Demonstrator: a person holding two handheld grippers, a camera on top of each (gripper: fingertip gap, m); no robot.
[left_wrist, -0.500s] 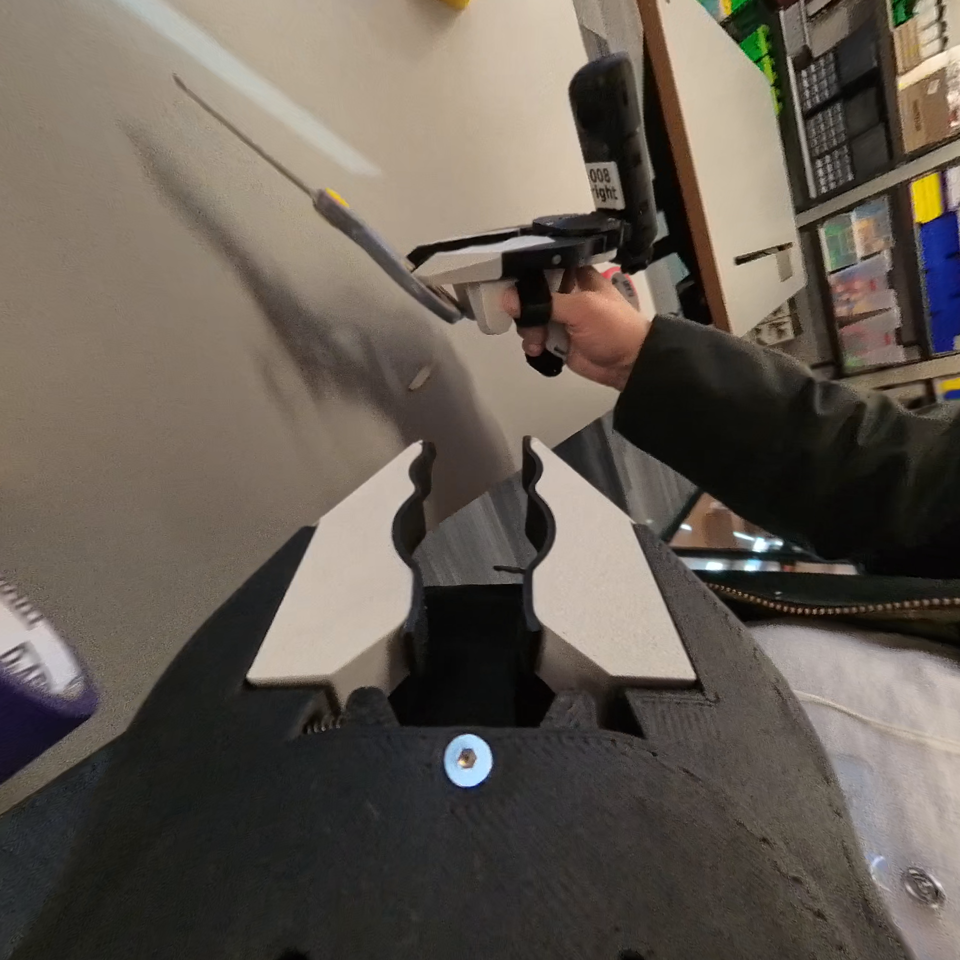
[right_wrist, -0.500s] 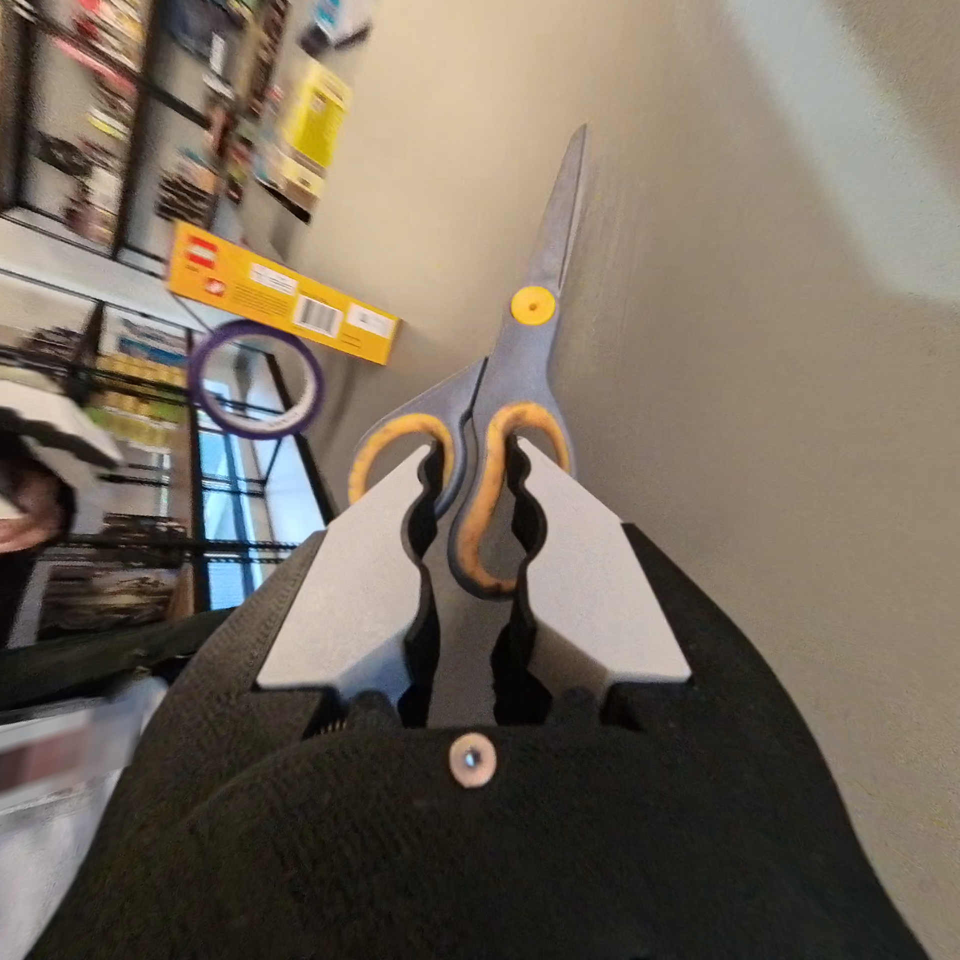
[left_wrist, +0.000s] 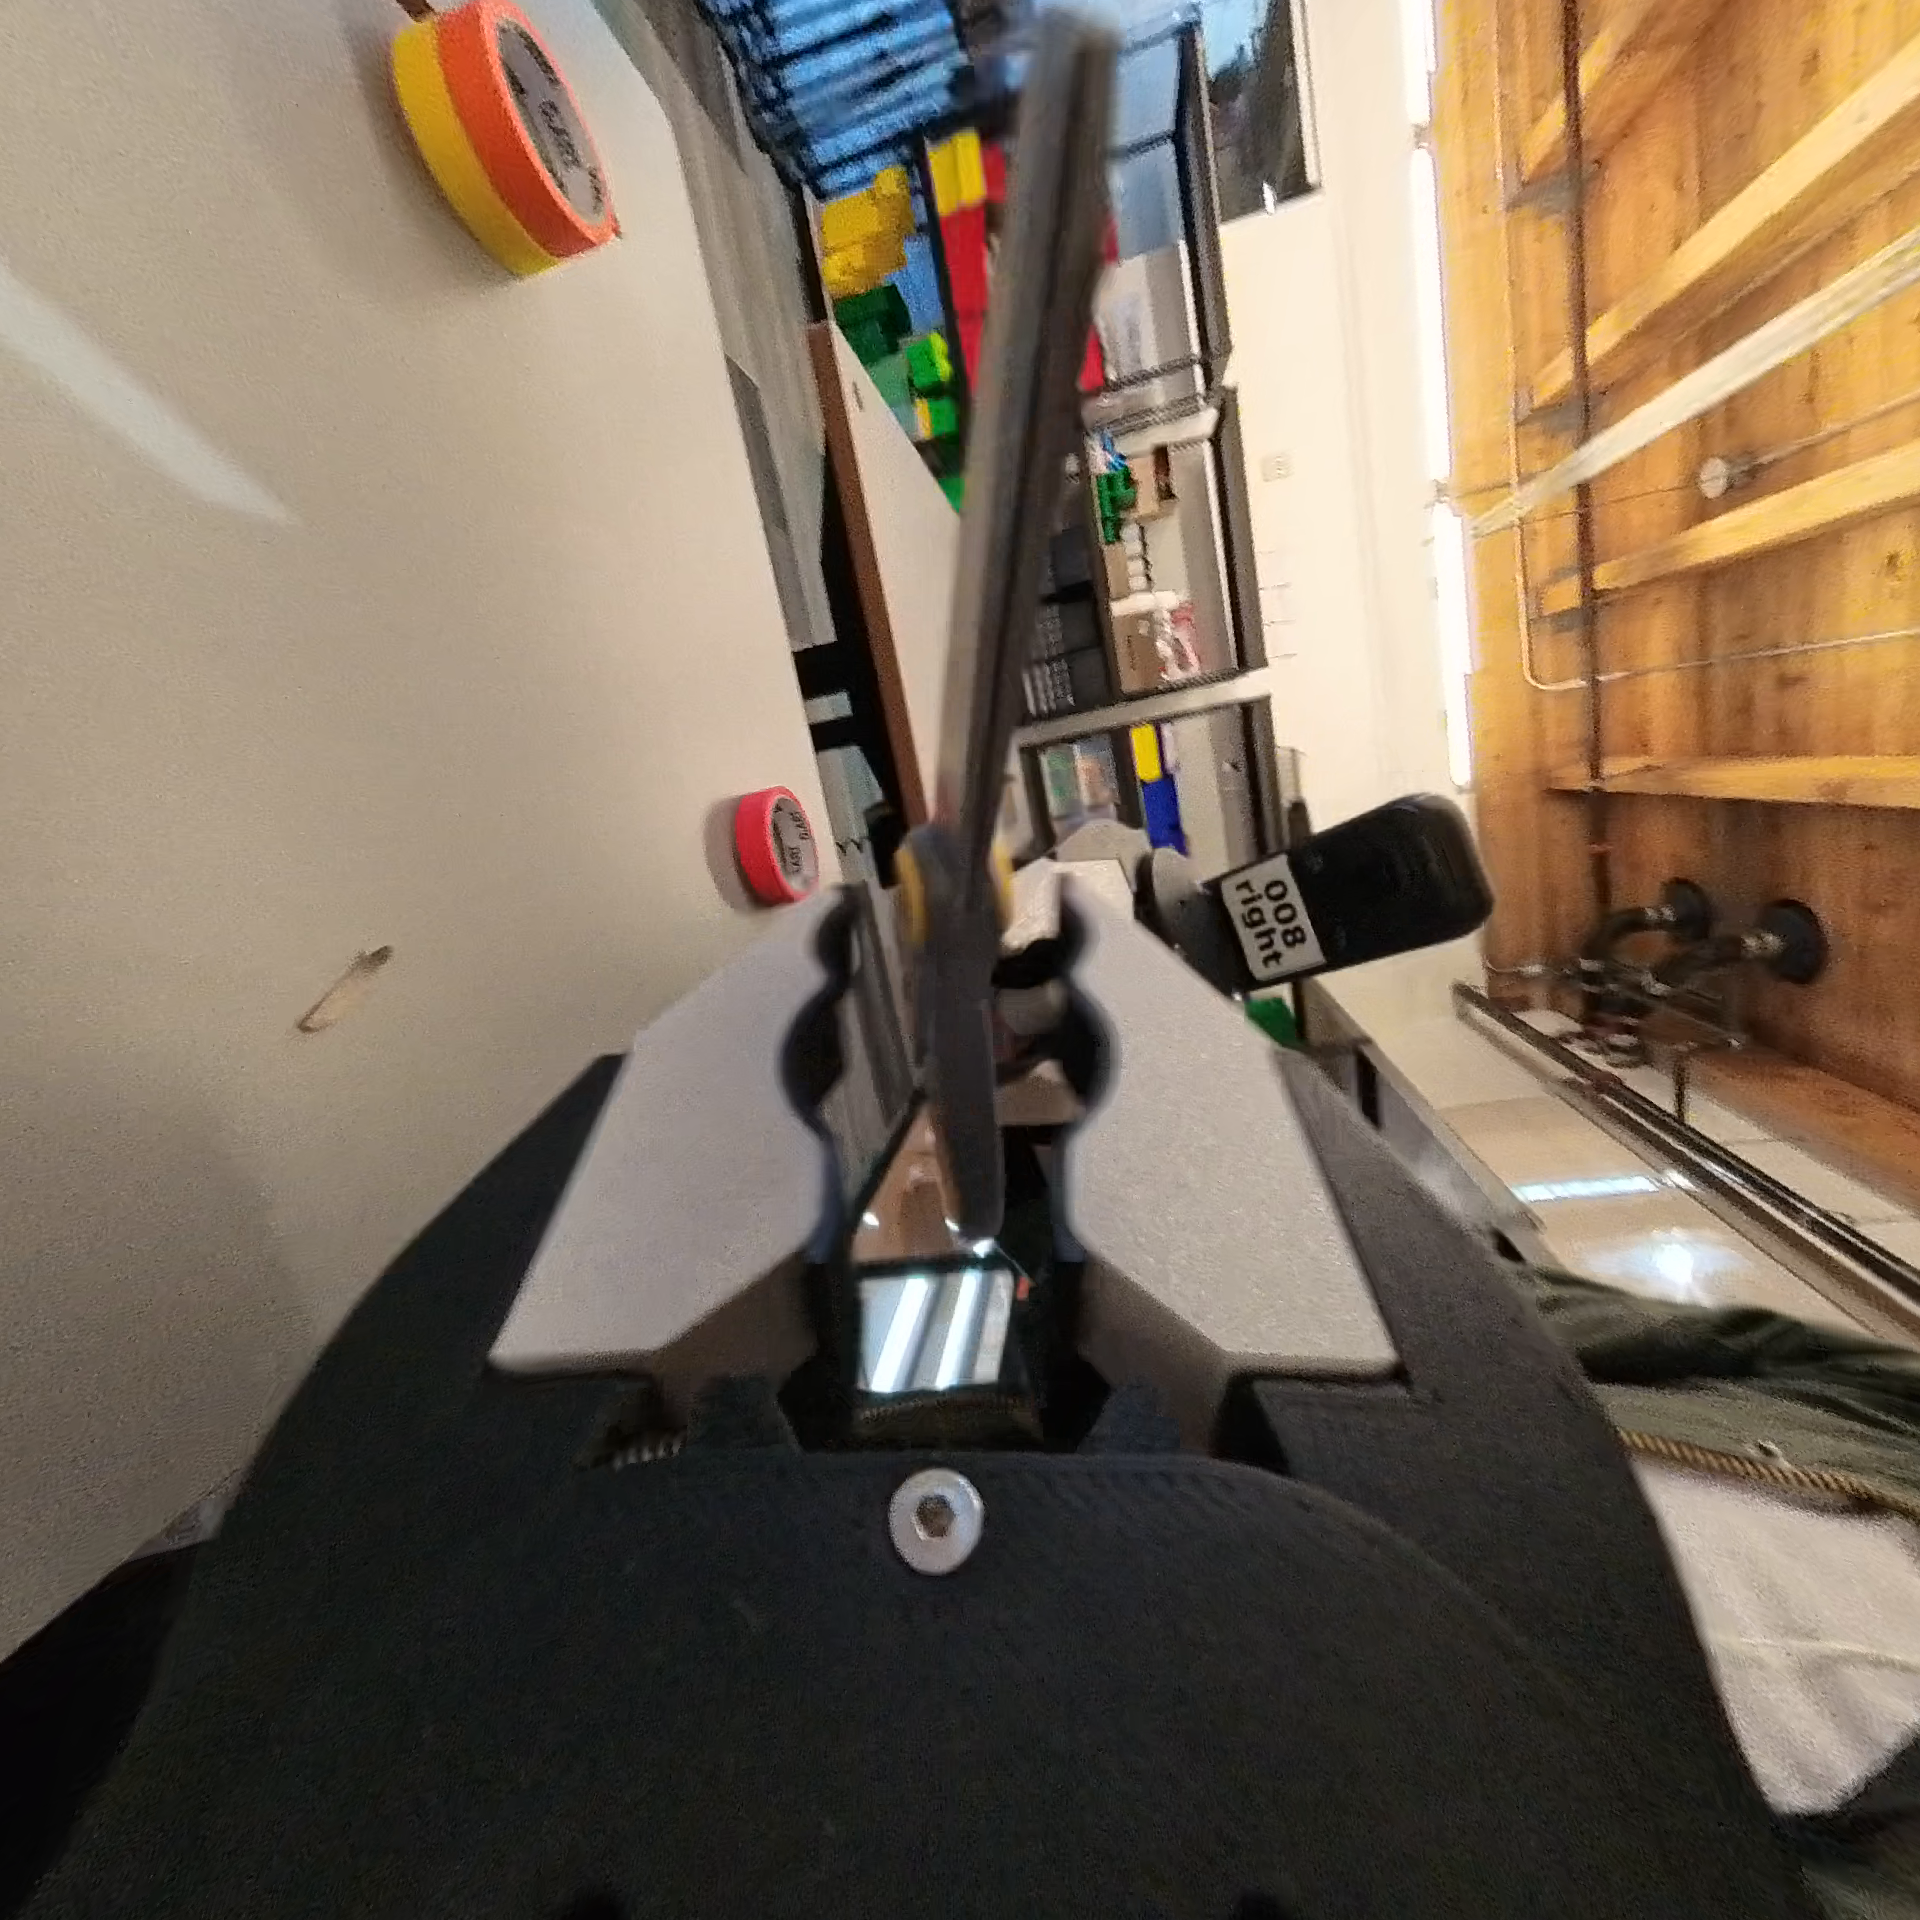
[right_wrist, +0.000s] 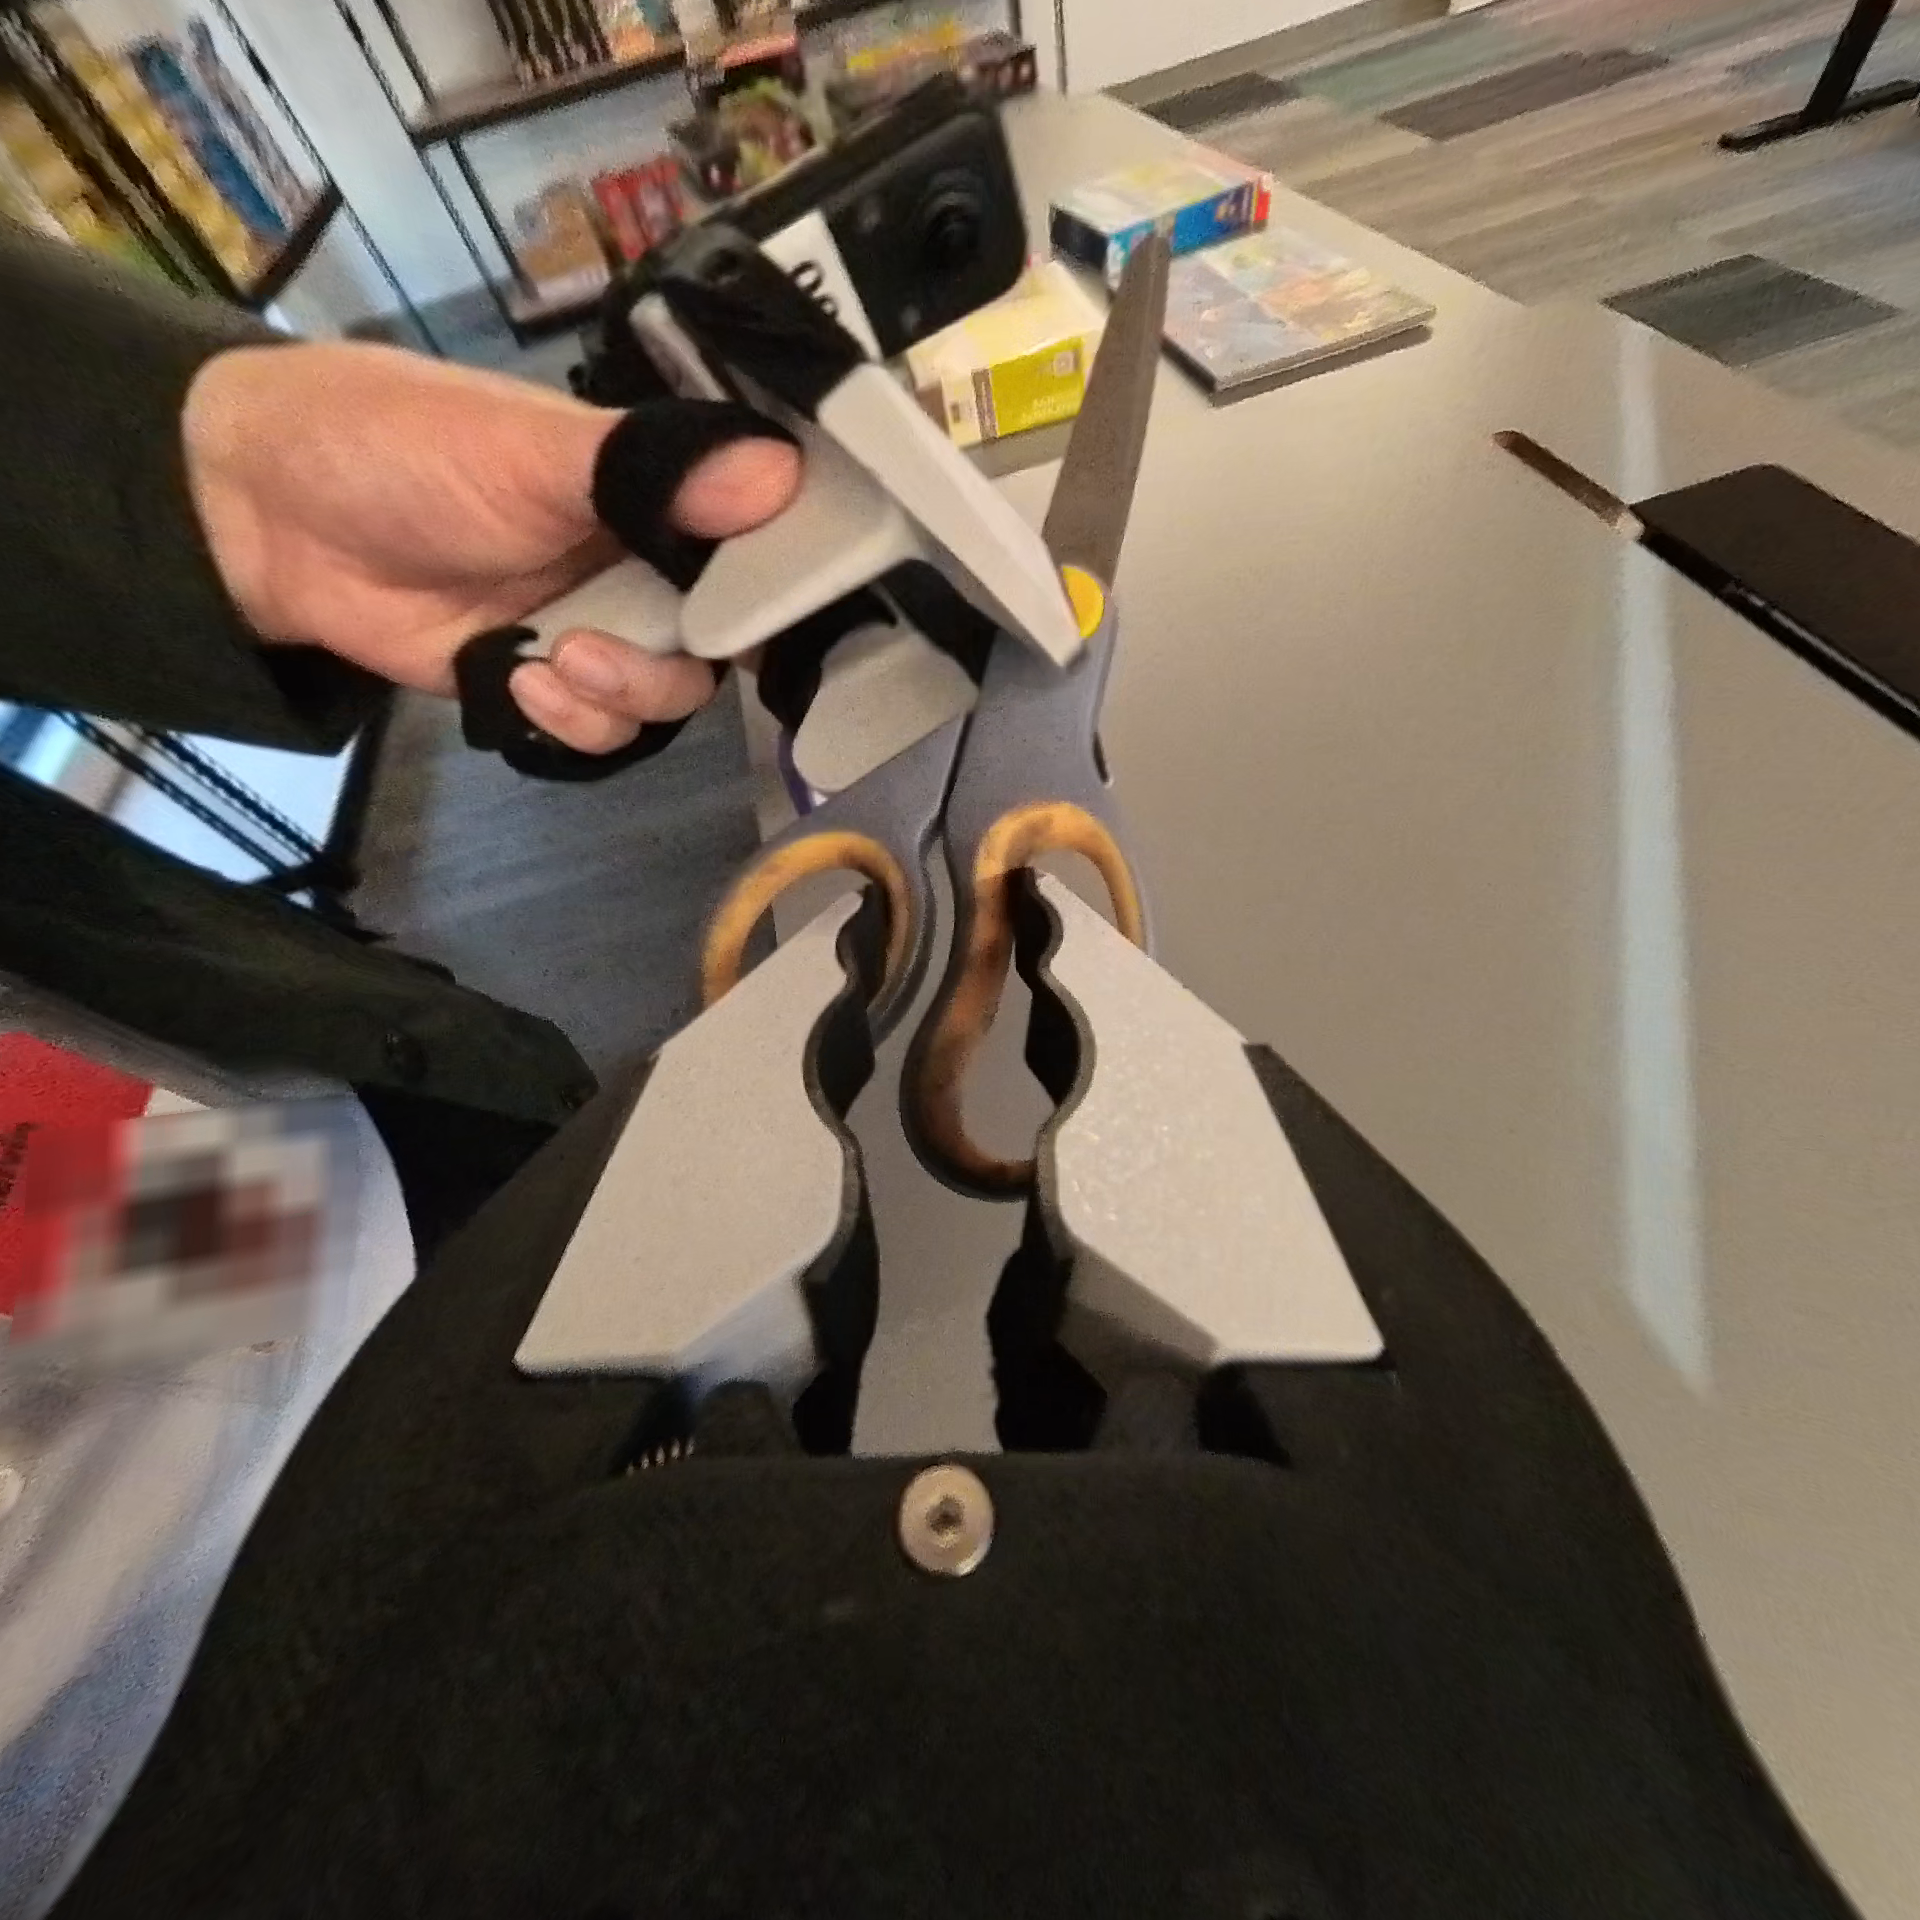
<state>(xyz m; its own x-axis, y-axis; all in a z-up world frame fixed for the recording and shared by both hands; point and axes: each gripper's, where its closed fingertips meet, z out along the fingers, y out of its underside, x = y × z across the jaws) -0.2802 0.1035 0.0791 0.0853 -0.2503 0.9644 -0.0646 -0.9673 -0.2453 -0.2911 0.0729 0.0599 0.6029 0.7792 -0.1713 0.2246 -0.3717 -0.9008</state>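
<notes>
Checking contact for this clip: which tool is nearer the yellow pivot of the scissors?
Left. The left tool has its fingertips right at the yellow pivot, astride the scissors. The right tool grips a handle loop, farther back.

white label (left_wrist: 1270, 925) on black camera bears writing.

Grey scissors (right_wrist: 1023, 748) yellow-lined handles, orange-yellow tape roll (left_wrist: 504, 135), pink tape roll (left_wrist: 774, 844)

Scissors (right_wrist: 1023, 769) sit between right gripper (right_wrist: 951, 914) fingers, handle end in, blades fwd over the table (right_wrist: 1455, 831). Left gripper (right_wrist: 1039, 623) meets them at the pivot, from the left. Boxes (right_wrist: 1153, 223) lie at table's far edge.
</notes>
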